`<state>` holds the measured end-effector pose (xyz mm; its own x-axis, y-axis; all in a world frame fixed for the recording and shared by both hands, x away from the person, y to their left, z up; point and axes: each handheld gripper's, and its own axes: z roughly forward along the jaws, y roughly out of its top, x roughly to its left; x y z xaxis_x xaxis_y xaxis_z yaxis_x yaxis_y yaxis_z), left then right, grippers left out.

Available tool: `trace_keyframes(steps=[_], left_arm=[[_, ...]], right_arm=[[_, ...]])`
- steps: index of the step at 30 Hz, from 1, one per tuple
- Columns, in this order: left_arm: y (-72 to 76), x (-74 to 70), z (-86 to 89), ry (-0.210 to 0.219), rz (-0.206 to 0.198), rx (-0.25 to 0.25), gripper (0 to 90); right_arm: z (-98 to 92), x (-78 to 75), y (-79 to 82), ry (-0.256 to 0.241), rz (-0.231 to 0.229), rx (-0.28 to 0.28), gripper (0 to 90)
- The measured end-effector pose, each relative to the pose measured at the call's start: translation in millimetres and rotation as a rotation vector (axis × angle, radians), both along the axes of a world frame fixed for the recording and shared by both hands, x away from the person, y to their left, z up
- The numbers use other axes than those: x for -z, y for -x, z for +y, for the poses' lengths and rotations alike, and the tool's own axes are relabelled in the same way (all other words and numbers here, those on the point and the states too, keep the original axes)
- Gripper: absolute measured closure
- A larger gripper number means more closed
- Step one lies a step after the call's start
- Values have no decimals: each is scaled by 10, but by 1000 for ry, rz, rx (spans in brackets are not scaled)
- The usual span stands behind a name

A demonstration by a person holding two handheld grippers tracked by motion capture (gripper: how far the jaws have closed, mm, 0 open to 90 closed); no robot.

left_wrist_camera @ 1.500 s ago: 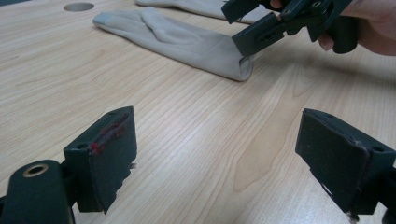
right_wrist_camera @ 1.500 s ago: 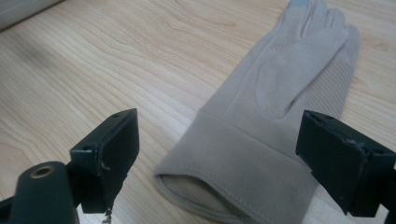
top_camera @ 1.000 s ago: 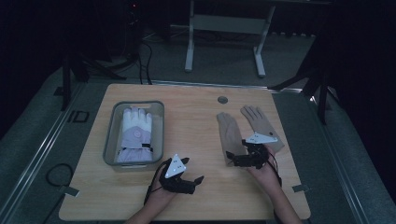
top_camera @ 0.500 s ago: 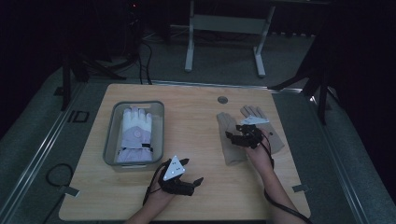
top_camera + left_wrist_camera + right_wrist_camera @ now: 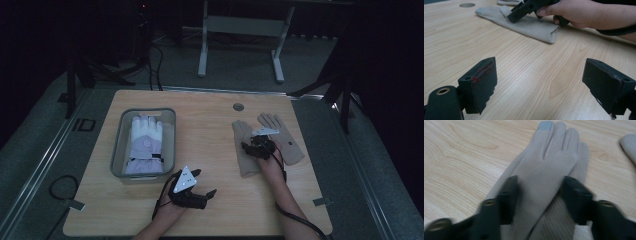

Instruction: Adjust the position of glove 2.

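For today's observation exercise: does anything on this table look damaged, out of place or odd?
Only small things. The left gripper has red scuff marks on one pad. A white glove lies in the grey bin, while two beige gloves lie loose on the table.

tan glove [image 5: 549, 177], tool [image 5: 540, 195] jaws astride it

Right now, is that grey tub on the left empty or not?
Not empty. The grey tub holds a pale lavender and white glove, lying flat inside it.

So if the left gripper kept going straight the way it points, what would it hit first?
Probably the cuff end of the nearer beige glove, after bare table; the left gripper is open, though depth is uncertain.
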<state>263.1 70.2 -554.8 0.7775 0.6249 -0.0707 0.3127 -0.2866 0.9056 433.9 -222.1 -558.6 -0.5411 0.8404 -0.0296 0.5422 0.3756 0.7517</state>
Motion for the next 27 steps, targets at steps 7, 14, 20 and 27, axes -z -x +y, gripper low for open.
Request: trace_keyframes(steps=[7,14,20,27], left_arm=[[-8,-11,13,11,-6,-11,125],[7,-38,28,20,-19,-13,125],[21,-53,39,31,-27,-14,125],[22,-18,7,19,-19,4,125]], right_arm=[[142,-121,120,-106,49,42,776],[359,-433,415,-173,13,120,777],[440,-511,744,-197,-5,179,774],[505,-239,836,-162,63,194,764]])
